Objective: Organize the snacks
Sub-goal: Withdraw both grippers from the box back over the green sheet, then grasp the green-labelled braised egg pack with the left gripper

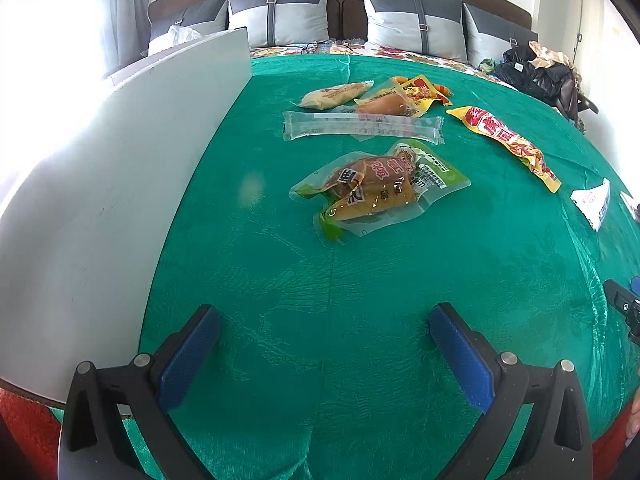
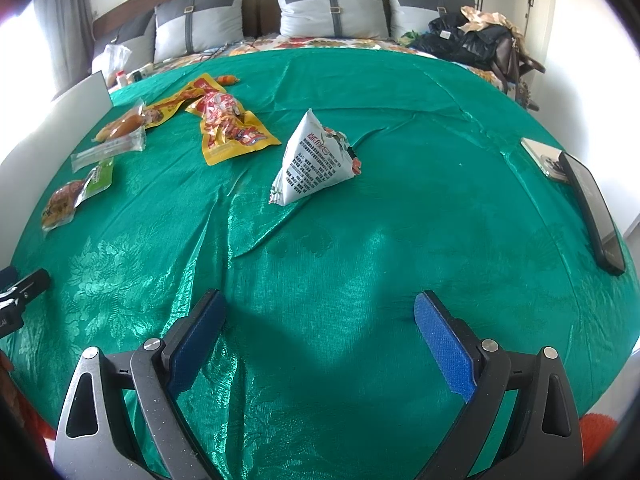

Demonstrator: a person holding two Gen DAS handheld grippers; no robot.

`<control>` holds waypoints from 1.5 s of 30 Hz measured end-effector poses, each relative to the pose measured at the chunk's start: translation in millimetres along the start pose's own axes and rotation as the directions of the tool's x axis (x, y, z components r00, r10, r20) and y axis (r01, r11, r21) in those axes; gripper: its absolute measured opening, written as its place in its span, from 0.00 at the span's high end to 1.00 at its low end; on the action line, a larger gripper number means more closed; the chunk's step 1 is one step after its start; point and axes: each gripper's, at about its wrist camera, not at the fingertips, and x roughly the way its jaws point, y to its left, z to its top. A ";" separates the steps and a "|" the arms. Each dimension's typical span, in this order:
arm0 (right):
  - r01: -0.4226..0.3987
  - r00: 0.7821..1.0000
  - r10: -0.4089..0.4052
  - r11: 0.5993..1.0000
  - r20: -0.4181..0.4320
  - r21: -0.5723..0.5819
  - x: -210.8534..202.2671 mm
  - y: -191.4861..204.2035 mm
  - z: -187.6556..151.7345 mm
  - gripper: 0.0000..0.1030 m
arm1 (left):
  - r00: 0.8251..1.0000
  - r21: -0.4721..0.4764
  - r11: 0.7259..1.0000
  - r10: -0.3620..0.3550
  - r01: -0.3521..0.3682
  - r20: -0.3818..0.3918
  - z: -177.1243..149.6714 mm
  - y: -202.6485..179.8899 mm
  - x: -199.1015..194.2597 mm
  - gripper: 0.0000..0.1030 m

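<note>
Both grippers are spread wide and hold nothing: my left gripper (image 1: 324, 328) hangs over bare green cloth (image 1: 360, 280) at the bottom of its frame, and my right gripper (image 2: 320, 312) does the same in its own view. Through the left camera I see the snacks lying in the upper middle of the frame. Nearest is a green-edged pack (image 1: 380, 188) with brown pieces inside, just above centre. Beyond it a long clear tube (image 1: 362, 126) lies crosswise, and behind that sit a pale bun pack (image 1: 334, 94) and an orange-yellow pack (image 1: 404, 98), the two close together. A yellow-red pack (image 1: 508, 140) stretches diagonally at the upper right, apart from the others. A white board (image 1: 100, 200) fills the left side of that frame, standing along the cloth's edge. Through the right camera a white pyramid pack (image 2: 316, 160) stands upright just above centre, alone on the cloth, well apart from the other snacks, which lie in the upper left. A dark phone (image 2: 592, 212) lies at the right edge of that frame. Pillows (image 2: 332, 8) line the top.
</note>
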 end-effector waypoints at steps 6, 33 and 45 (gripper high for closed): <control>0.000 1.000 0.000 1.000 0.000 -0.001 0.1 -0.2 -0.1 0.06 | 1.000 -0.001 1.000 -0.001 0.001 -0.003 0.2 -0.2 0.0 0.00; 0.000 1.000 0.000 1.000 0.004 0.002 -0.1 -0.2 -1.1 0.05 | 0.994 0.057 0.996 -0.060 0.065 -0.096 38.6 6.9 -0.5 0.01; 0.000 1.000 0.000 1.000 0.005 0.002 0.2 0.0 -1.8 0.05 | 0.963 0.426 0.899 0.014 0.106 -0.268 103.9 -47.9 57.6 0.01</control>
